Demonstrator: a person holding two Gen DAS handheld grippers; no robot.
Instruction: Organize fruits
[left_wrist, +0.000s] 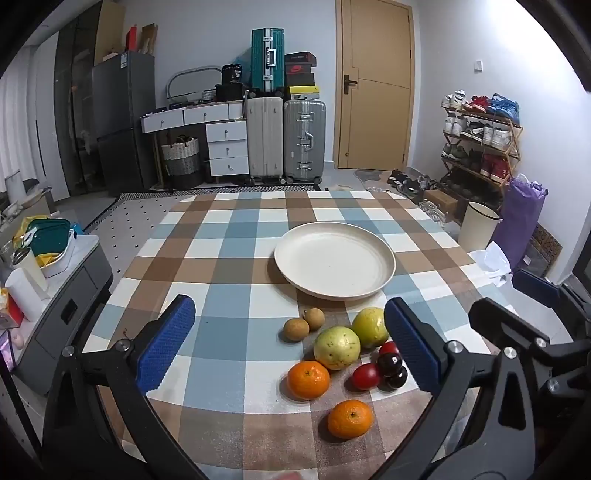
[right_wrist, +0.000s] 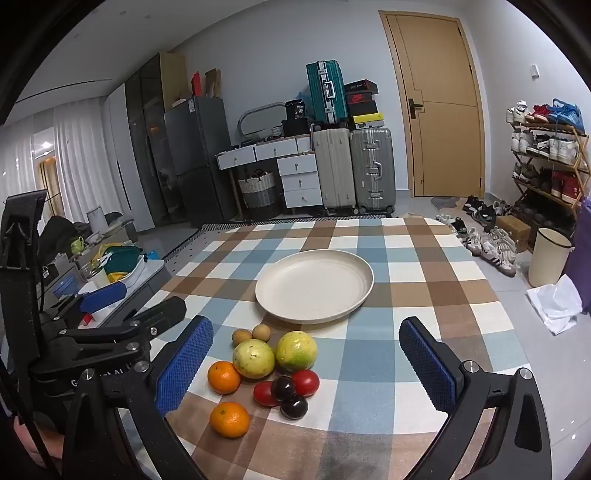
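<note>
A cream plate (left_wrist: 334, 258) (right_wrist: 314, 282) lies empty on the checked tablecloth (left_wrist: 221, 236) (right_wrist: 406, 258). In front of it is a cluster of fruit: two yellow-green guavas (left_wrist: 337, 347) (right_wrist: 254, 358), two oranges (left_wrist: 308, 379) (right_wrist: 229, 419), two small brown longans (left_wrist: 296, 329) (right_wrist: 242, 336), two red tomatoes (left_wrist: 365, 376) (right_wrist: 306, 382) and two dark plums (left_wrist: 388, 363) (right_wrist: 293, 406). My left gripper (left_wrist: 291, 347) hovers open over the cluster, touching nothing. My right gripper (right_wrist: 308, 367) is also open, with the fruit lying below between its blue pads.
A side cabinet (left_wrist: 70, 280) crowded with cups and containers stands left of the table. A cream bin (left_wrist: 478, 227), a purple bag and a shoe rack (left_wrist: 480, 140) are on the right. Suitcases (left_wrist: 284, 140), drawers and a door stand at the far wall.
</note>
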